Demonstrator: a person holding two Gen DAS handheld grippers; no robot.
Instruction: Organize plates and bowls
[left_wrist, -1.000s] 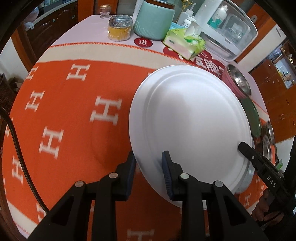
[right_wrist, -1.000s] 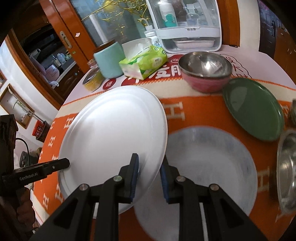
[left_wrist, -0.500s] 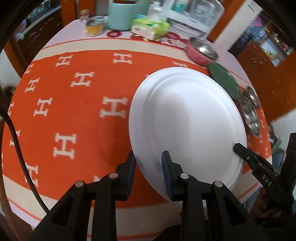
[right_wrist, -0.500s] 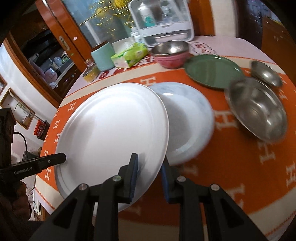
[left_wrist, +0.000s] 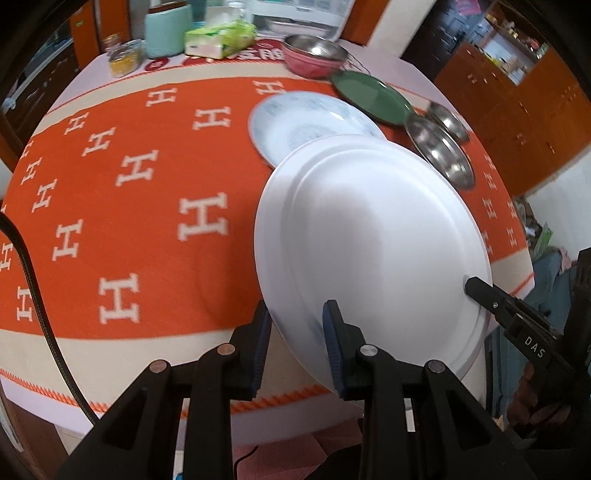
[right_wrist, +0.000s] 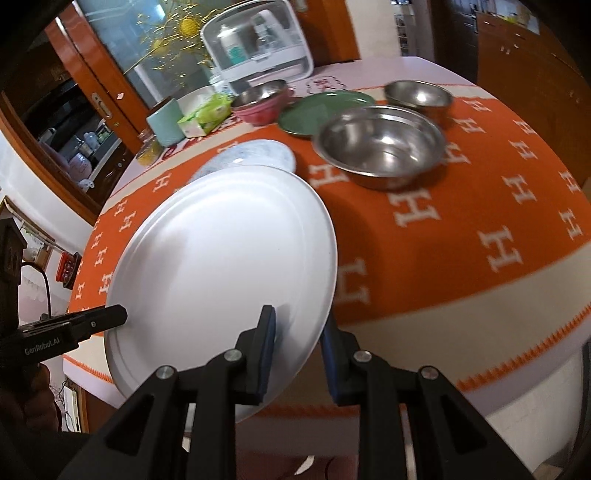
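A large white plate (left_wrist: 373, 236) (right_wrist: 225, 258) hangs in the air over the near edge of the table, held from both sides. My left gripper (left_wrist: 297, 343) is shut on its near left rim. My right gripper (right_wrist: 297, 341) is shut on the opposite rim, and its finger shows at the plate's right edge in the left wrist view. On the cloth behind lie a grey marbled plate (left_wrist: 303, 122) (right_wrist: 255, 155), a green plate (left_wrist: 369, 96) (right_wrist: 321, 107), a pink bowl (left_wrist: 314, 55) (right_wrist: 262, 101), a large steel bowl (left_wrist: 439, 151) (right_wrist: 382, 144) and a small steel bowl (left_wrist: 448, 120) (right_wrist: 419, 96).
An orange cloth with white H marks (left_wrist: 129, 192) covers the round table. At the back stand a mint canister (left_wrist: 168, 27), a tissue pack (left_wrist: 219, 37), a glass jar (left_wrist: 125, 59) and a white lidded box (right_wrist: 258, 44). A black cable (left_wrist: 33, 288) hangs at the left.
Both grippers have drawn the white plate back toward the table's near edge. The marbled plate it covered is now uncovered, and the steel bowls have come into view.
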